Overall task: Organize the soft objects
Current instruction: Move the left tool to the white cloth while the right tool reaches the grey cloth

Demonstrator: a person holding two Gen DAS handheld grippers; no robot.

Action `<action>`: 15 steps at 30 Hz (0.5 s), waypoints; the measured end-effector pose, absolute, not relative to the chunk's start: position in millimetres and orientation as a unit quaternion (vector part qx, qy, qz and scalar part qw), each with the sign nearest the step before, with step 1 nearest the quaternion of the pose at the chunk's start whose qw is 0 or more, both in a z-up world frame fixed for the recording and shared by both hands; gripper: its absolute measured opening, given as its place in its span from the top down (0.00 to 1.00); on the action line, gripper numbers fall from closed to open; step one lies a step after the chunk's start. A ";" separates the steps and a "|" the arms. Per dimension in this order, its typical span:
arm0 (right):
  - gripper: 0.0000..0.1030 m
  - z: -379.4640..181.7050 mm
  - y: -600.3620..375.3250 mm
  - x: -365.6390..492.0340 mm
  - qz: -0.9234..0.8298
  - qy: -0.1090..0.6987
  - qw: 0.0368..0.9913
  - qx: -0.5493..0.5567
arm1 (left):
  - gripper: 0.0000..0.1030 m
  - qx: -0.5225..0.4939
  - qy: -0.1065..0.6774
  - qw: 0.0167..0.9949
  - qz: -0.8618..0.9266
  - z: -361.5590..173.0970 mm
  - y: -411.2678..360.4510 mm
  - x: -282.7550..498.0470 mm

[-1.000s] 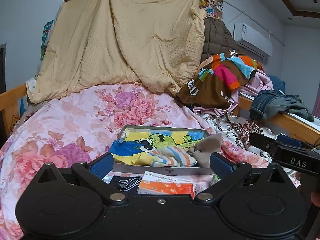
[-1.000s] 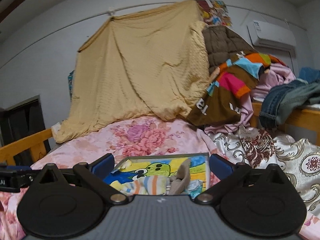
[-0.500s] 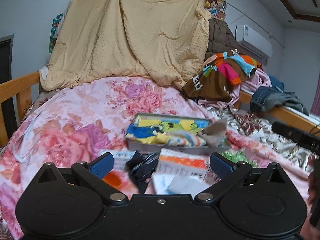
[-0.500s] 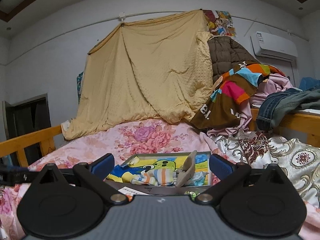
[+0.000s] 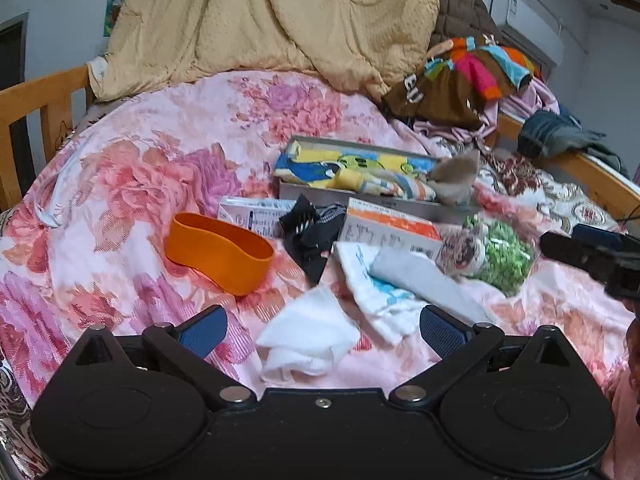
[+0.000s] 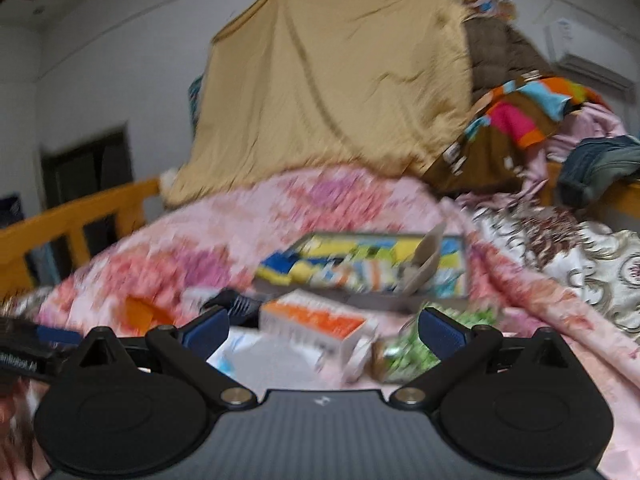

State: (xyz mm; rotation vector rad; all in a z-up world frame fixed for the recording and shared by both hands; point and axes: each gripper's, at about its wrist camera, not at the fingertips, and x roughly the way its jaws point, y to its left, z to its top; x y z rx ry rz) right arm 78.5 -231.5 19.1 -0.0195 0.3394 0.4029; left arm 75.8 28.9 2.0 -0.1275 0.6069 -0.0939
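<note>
My left gripper (image 5: 322, 330) is open and empty, just above a crumpled white cloth (image 5: 306, 338) on the floral bedspread. Beyond it lie a white and blue cloth (image 5: 376, 292) with a grey piece on it, a black striped cloth (image 5: 314, 232), a green fluffy item (image 5: 500, 252) and a grey tray (image 5: 360, 196) holding a yellow-blue cartoon cloth, a striped sock and a beige sock (image 5: 456, 178). My right gripper (image 6: 322, 330) is open and empty, over the orange-white box (image 6: 316, 324); its view is blurred. The tray also shows there (image 6: 464, 268).
An orange band (image 5: 218, 248) lies left on the bedspread. Two cardboard boxes (image 5: 390, 230) sit in front of the tray. A tan blanket (image 5: 256, 20) hangs behind, clothes pile at the right (image 5: 472, 68). Wooden bed rails stand at left (image 5: 36, 96) and right.
Both grippers have tilted down and pulled back, so the loose cloths, boxes and orange band in front of the tray have come into view. Both stay open.
</note>
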 end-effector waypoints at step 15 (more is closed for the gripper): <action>0.00 -9.3 -199.4 92.5 0.225 0.250 0.940 -0.060 | 0.01 -0.075 0.344 0.935 -0.052 -9.2 22.3 86.5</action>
